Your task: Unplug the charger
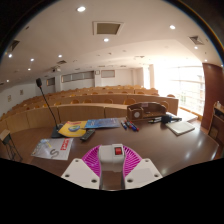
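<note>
A hand-held gripper (112,160) hovered over a long wooden desk (150,145) in a tiered lecture room, its two fingers set a moderate way apart with their pink pads (93,159) facing inward. Between them sat a small white block with a red patch, apparently the charger (117,152), filling most of the gap. Whether both pads pressed against it could not be made out, since its lower part and the contact points were cut off from view, as was any cable or socket.

Beyond the fingers, well apart from the charger, the desk carried one open magazine (53,148) to the left, one yellow disc-shaped item (72,128) resting on a blue sheet (101,124), what looked like two pens (130,126), one dark tray-like object (147,113) and one white sheet (182,127) at the right. One slim microphone stalk (45,100) rose at the left. Rows of wooden benches (100,98) curved behind, and bright windows (178,85) lit the right wall. Several round ceiling lights (81,9) showed overhead, their exact number hard to settle.
</note>
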`<state>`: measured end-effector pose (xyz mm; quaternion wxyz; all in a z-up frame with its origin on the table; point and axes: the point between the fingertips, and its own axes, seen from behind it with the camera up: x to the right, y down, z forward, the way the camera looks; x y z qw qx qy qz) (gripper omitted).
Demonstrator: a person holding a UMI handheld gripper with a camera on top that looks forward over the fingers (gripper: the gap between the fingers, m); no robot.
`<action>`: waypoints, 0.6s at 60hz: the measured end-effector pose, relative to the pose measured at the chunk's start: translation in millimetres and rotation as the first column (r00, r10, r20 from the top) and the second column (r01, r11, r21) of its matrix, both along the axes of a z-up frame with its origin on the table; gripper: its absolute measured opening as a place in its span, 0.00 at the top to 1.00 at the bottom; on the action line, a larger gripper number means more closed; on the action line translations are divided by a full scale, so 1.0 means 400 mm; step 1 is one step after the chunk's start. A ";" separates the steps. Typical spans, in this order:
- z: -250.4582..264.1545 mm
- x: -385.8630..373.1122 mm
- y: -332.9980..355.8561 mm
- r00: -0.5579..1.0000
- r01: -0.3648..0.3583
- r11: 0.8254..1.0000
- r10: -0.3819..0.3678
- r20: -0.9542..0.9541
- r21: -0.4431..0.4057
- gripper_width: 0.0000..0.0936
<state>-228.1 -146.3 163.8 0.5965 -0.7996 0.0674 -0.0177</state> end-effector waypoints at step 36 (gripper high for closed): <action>-0.271 0.092 -0.067 0.992 -0.112 0.964 0.096 -0.077 -0.241 0.09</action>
